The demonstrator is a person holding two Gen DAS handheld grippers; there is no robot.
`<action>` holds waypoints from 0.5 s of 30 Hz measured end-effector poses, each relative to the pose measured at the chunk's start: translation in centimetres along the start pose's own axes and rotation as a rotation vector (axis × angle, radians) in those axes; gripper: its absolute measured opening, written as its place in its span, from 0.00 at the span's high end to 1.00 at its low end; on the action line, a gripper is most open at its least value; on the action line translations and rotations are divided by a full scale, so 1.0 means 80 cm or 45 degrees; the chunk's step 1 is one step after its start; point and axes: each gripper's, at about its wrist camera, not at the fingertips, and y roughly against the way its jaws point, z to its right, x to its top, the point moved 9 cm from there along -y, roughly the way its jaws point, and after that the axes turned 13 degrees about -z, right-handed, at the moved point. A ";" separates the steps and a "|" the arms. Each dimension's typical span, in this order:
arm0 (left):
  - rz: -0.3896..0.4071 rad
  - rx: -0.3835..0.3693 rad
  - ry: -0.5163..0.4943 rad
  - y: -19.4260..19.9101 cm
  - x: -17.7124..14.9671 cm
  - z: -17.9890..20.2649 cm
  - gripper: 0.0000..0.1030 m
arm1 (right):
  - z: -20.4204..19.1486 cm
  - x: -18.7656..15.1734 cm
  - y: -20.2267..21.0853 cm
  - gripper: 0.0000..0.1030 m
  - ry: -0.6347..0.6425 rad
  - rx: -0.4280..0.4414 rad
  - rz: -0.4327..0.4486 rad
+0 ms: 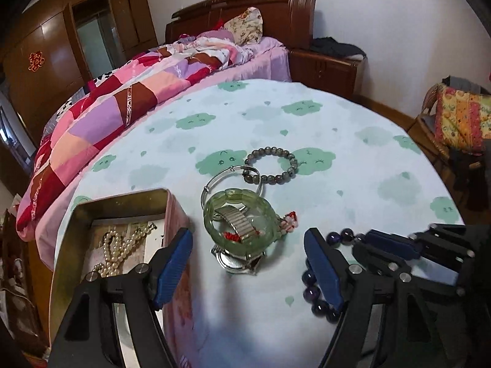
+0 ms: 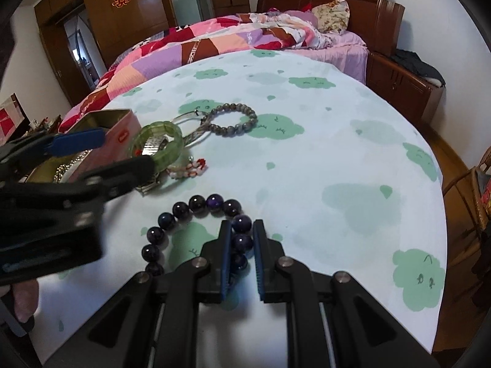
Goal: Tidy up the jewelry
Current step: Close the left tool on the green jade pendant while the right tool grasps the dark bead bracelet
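The right claw [image 2: 242, 245] is nearest, and its two blue fingers [image 2: 226, 254] are squeezed on the dark purple bead bracelet [image 2: 190, 211], which lies on the surface [image 2: 322, 153] with the cloud cloth. One or two beads sit between the fingers. The left claw [image 1: 248, 263] is spread wide with nothing in it, hanging over the pile of jewelry. Just past it lies one silver watch [image 1: 237, 260] with a stretchy metal band. One green see-through bangle [image 1: 239, 214] rests on top of the watch. One small red and white beaded piece [image 1: 288, 219] pokes out beside the bangle. A bit farther lies one thin silver bangle [image 1: 214, 181], and one gray bead bracelet [image 1: 271, 165] touches it. That makes two bead bracelets, two bangles, one watch and one little beaded piece outside the box. To the left of the pile stands one open tin box [image 1: 172, 211] with pink sides. One pearl necklace [image 1: 113, 251] lies inside it. The left claw's arm hides part of the box in the right wrist view. Far behind the surface is a bed [image 2: 337, 52] with a patchwork quilt [image 2: 190, 49] and a flowery pillow [image 2: 333, 13].
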 end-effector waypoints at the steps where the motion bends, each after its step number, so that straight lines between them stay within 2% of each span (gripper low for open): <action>1: -0.008 0.007 -0.001 -0.004 0.002 0.000 0.27 | -0.001 0.000 0.000 0.84 0.002 -0.002 0.000; 5: -0.032 0.028 -0.009 -0.018 0.007 0.002 0.27 | -0.002 0.000 0.000 0.84 0.008 -0.009 -0.001; 7: -0.047 0.046 -0.018 -0.027 0.006 0.004 0.46 | -0.002 0.000 0.000 0.84 0.015 -0.021 -0.001; 10: -0.075 0.074 -0.030 -0.037 0.000 0.004 0.63 | -0.003 0.001 -0.001 0.84 0.023 -0.032 -0.001; 15: -0.049 0.001 0.019 -0.024 -0.007 -0.001 0.70 | -0.003 0.001 -0.001 0.84 0.024 -0.034 -0.001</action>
